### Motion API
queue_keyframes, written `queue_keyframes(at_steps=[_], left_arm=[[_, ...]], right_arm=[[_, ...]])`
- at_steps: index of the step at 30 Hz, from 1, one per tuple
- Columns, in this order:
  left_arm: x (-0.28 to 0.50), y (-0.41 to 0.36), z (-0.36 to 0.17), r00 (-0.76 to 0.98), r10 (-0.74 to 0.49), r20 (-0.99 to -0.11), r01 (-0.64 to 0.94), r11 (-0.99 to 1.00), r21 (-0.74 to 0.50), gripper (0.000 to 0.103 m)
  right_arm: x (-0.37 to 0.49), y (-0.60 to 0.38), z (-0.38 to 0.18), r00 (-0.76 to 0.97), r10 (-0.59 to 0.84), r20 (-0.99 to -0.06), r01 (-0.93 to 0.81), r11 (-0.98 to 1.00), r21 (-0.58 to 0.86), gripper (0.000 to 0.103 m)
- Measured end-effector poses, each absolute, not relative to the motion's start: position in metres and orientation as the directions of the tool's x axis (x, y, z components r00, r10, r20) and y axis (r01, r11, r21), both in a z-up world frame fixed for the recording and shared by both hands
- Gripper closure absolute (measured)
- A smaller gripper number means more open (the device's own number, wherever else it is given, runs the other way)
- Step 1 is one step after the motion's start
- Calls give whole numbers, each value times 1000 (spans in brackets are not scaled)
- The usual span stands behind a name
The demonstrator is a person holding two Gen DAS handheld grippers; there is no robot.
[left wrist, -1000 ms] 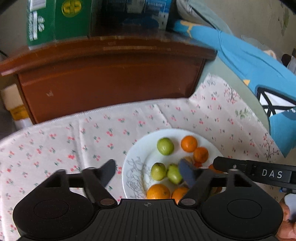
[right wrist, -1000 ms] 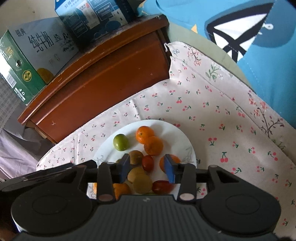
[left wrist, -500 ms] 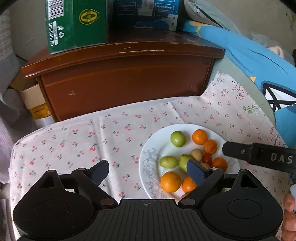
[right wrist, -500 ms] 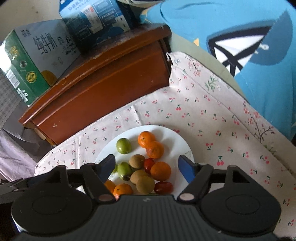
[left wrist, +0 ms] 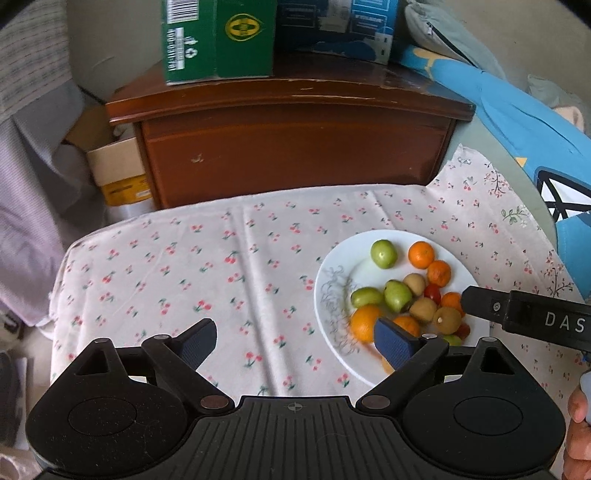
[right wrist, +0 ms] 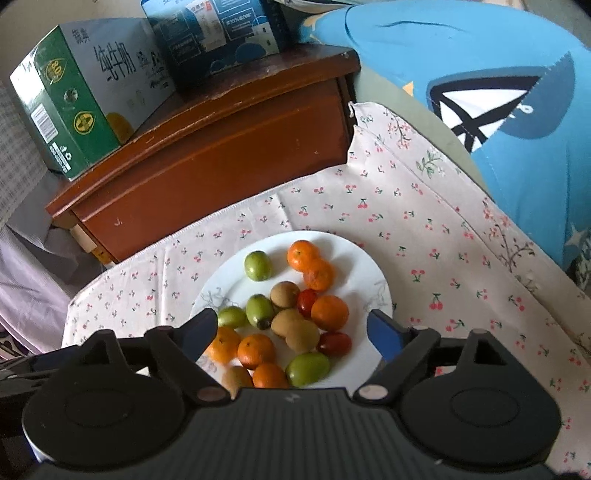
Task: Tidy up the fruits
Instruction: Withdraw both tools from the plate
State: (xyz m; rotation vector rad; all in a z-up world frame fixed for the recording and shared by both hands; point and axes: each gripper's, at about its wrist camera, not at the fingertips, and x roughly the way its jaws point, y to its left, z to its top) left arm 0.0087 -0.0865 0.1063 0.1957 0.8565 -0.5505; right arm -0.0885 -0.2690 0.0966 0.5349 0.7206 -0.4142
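Two black hand-held grippers, left gripper [left wrist: 291, 341] and right gripper [right wrist: 290, 334], have just spread their jaws, empty, above the round white plate [right wrist: 354, 254] ahead, where mixed orange, green and brown fruits [right wrist: 291, 314] lie gathered, presumably already collected.

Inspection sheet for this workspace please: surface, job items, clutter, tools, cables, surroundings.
Surface: cherry-print cloth, a few creases.
Job's things: white plate holding mixed fruit: oranges, green fruits, brown fruits, small red fruits. All fruit seen is on the plate.
Clutter: nothing seen on the cloth apart from the plate.
Grippers: left tool open over bare cloth, nothing between its jaws; right tool open above the plate, gripping nothing; both have just been opening.
Cables: nothing seen.
Surroundings: wooden cabinet behind, green carton and blue carton on it; blue cushion to the right.
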Motion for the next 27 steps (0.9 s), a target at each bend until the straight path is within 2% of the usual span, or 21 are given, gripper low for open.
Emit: queue_keyframes(at_steps=[3,16,27], left_arm=[[3,-82,105,522,-370,-768,523,851,-55,6],[-12,-74,94,501,-316,-806,475,878,-48,6],[-19,-80,86,506,-255,-824,466,885,13,6]], right_arm=[[-93,-266,97,657,-192,-729,549,784,288,12],[-123,-247,100,592,-258,-764,577,797,178,4],[-130,-245,91,513,-278,-812,632,762,139,3]])
